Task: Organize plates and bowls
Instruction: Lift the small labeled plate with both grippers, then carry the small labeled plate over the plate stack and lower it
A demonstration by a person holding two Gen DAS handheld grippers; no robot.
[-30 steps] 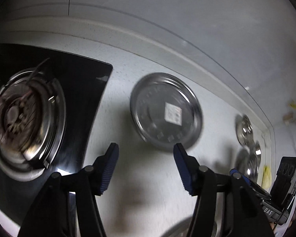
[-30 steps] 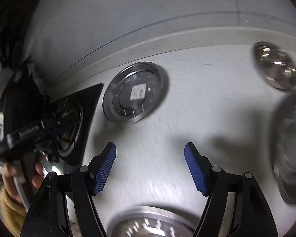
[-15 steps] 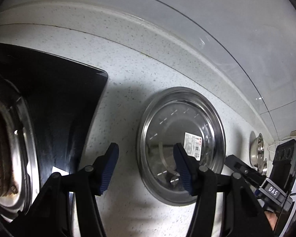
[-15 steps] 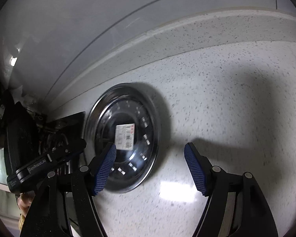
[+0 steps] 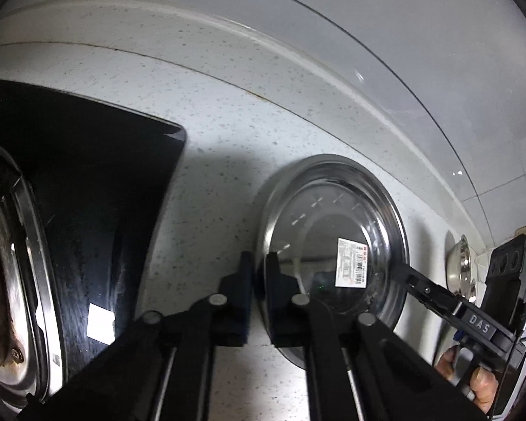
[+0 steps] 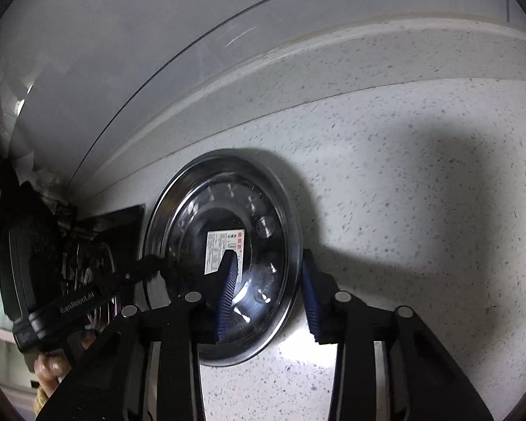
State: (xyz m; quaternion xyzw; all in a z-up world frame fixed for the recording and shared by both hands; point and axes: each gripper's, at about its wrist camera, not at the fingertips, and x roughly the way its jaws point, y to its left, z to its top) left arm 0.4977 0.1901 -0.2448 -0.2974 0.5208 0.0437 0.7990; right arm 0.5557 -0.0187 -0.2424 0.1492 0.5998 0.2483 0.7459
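Observation:
A round steel plate [image 5: 333,224] with a white barcode sticker [image 5: 350,262] lies on the speckled white counter near the back wall. My left gripper [image 5: 259,280] is shut on the plate's left rim. In the right wrist view the same plate [image 6: 193,217] sits between my right gripper's [image 6: 266,294] blue pads: one pad [image 6: 228,280] is over the plate's inside, the other pad [image 6: 308,298] is outside its right rim. The jaws stand apart with a gap at the rim. Each gripper shows in the other's view.
A black glass hob [image 5: 98,193] with a steel burner ring [image 5: 24,273] lies left of the plate. A small steel bowl [image 5: 459,266] sits further right by the wall. The raised counter backsplash [image 6: 333,66] runs behind the plate.
Both grippers moved in to the plate. My left gripper closed from open onto the left rim. My right gripper narrowed and now straddles the right rim.

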